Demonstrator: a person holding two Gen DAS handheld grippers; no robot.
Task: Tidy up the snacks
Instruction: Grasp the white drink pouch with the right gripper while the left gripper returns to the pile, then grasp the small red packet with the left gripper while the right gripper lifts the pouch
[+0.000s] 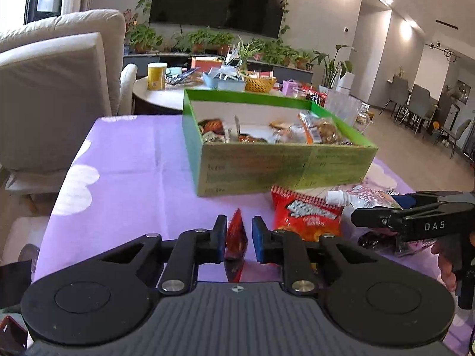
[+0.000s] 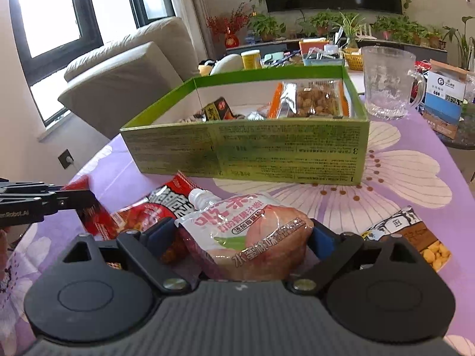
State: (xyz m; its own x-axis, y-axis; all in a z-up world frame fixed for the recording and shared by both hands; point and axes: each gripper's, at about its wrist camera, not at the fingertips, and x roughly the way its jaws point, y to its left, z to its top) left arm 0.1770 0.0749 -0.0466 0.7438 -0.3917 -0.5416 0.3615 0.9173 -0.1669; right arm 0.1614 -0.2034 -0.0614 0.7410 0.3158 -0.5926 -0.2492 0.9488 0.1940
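Observation:
A green box (image 1: 285, 166) with several snack packs inside stands on the purple tablecloth; it also shows in the right wrist view (image 2: 246, 154). My left gripper (image 1: 239, 237) has its pads around a small red packet (image 1: 236, 237), which stands on edge; the right pad shows a small gap. My right gripper (image 2: 243, 234) is shut on a pink jelly pouch (image 2: 252, 237) with a white cap, just in front of the box. A red chip bag (image 1: 305, 216) lies between the two grippers and also shows in the right wrist view (image 2: 145, 210).
A glass mug (image 2: 389, 86) and a blue-white carton (image 2: 445, 98) stand right of the box. A peanut snack pack (image 2: 415, 237) lies at the right. A sofa (image 1: 56, 89) is at the left. A cluttered round table (image 1: 166, 95) stands behind.

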